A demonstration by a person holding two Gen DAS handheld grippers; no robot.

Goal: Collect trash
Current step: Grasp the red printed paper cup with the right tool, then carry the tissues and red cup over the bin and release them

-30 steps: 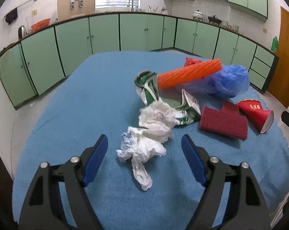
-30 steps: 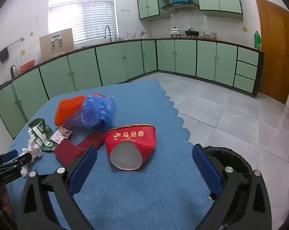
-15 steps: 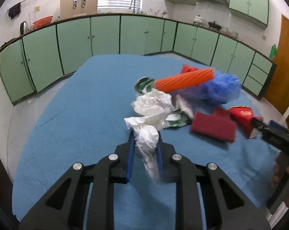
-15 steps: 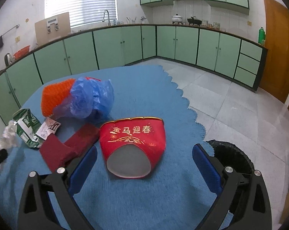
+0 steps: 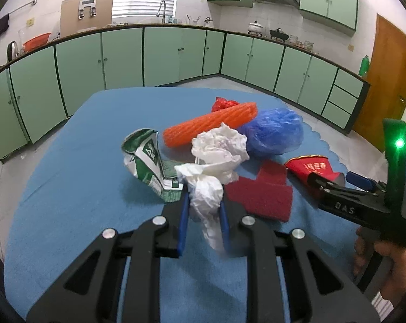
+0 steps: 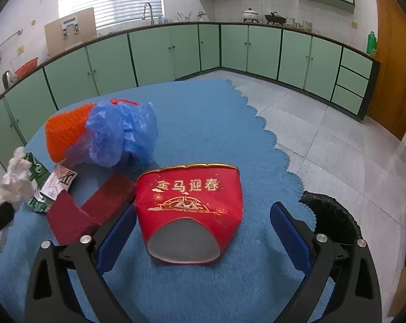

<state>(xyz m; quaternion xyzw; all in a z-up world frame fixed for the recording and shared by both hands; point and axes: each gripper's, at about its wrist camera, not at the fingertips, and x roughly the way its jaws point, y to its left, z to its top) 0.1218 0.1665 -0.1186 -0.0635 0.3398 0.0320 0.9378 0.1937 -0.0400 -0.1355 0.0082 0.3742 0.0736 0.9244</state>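
My left gripper (image 5: 203,212) is shut on a crumpled white tissue (image 5: 211,172) and holds it above the blue tablecloth (image 5: 76,188); the tissue also shows in the right wrist view (image 6: 14,185). My right gripper (image 6: 203,231) is open, its fingers on either side of a red paper cup (image 6: 192,207) lying on its side with the mouth toward me. The cup also shows in the left wrist view (image 5: 313,169). A black trash bin (image 6: 335,220) stands on the floor beside the table's right edge.
On the cloth lie a crushed green-white carton (image 5: 146,161), an orange foam net sleeve (image 5: 211,126), a blue plastic bag (image 6: 122,132), a small red bag (image 5: 224,104) and dark red scouring pads (image 6: 92,212). Green cabinets ring the room.
My left gripper closed on the tissue and lifted it off the cloth. My right gripper moved forward so its fingers now flank the red cup.
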